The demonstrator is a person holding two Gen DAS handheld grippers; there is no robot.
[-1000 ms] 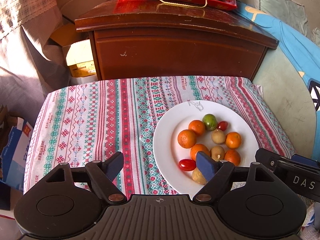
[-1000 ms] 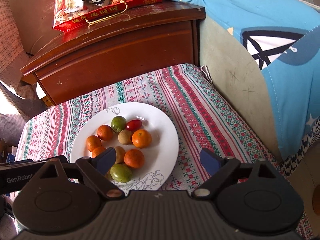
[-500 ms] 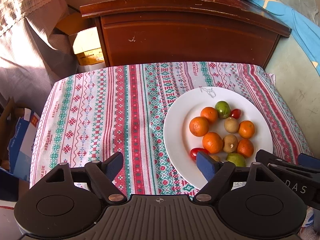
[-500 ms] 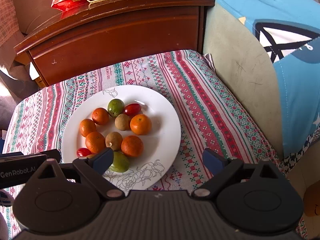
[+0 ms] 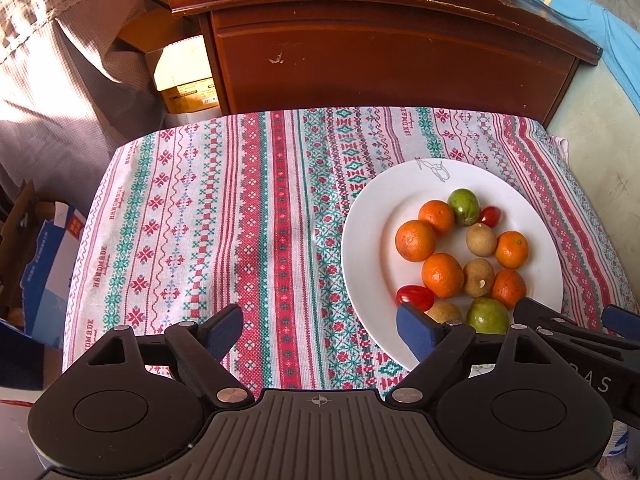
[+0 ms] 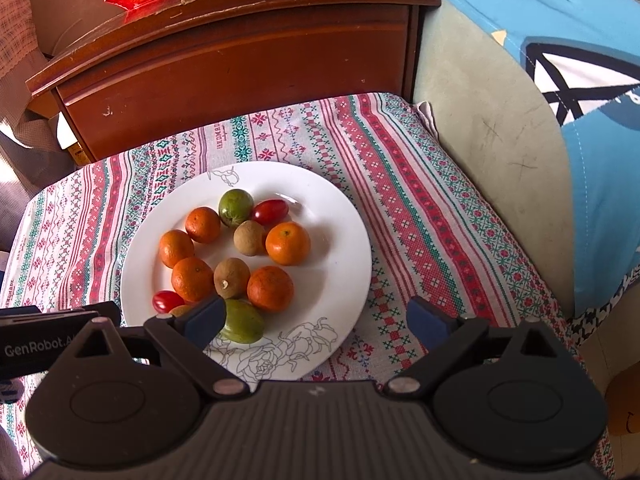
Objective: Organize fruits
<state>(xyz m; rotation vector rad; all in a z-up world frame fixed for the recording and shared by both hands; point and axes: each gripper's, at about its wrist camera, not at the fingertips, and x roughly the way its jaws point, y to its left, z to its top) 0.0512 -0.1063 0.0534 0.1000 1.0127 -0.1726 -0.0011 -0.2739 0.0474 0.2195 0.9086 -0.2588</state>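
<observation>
— Left wrist view first: what lies under my claws?

— A patterned cloth (image 5: 224, 216), with the white plate (image 5: 372, 216) toward its right edge. On the plate sit five oranges (image 5: 415, 240), two green fruits (image 6: 236, 207), three brown ones (image 6: 232, 278) and two cherry tomatoes (image 6: 270, 211), all mixed and touching.

— How should I sort well?

— Judging only by the crowding, take an outer fruit and close gently; round fruit rolls.

— My claws?

— My left gripper (image 5: 320, 330) and right gripper (image 6: 316, 320) both gape wide, holding nothing, above the plate's near rim.

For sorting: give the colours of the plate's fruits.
Orange, green, red, tan-brown; right wrist view.
</observation>
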